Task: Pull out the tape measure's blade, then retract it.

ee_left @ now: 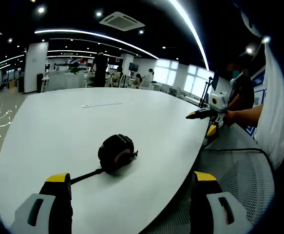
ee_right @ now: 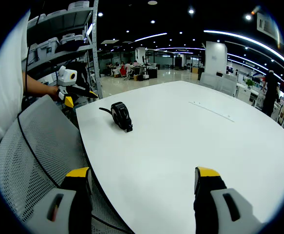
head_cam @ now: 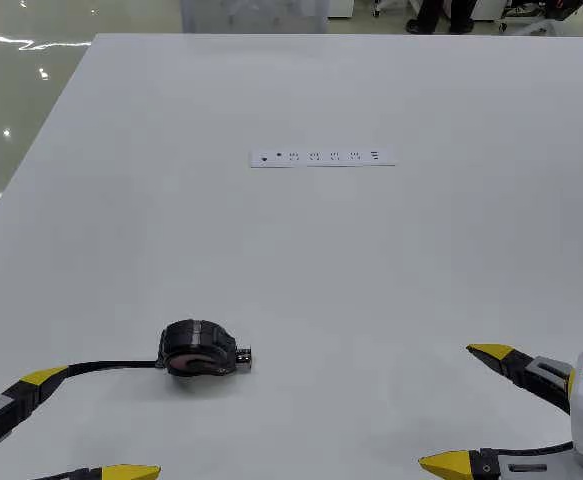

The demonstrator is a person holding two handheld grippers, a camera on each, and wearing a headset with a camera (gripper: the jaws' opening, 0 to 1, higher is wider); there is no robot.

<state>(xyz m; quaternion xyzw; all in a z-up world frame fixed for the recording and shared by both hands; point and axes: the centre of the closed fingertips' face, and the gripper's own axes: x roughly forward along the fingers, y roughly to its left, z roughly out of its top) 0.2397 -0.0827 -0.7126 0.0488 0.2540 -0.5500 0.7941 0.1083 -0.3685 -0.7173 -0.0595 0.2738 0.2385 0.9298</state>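
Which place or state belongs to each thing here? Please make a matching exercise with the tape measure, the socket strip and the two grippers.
Things:
1. tape measure
2. socket strip
3. left gripper
4. right gripper

Places or states:
A. far middle of the table
B. open, lower right in the head view
C. near part of the table, blade in
D. open, lower left in the head view

Pairs: 1-C, 2-A, 3-D, 4-B

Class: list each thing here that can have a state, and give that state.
tape measure: blade in, resting on the table, not gripped
left gripper: open, empty
right gripper: open, empty
power strip: nothing plugged in
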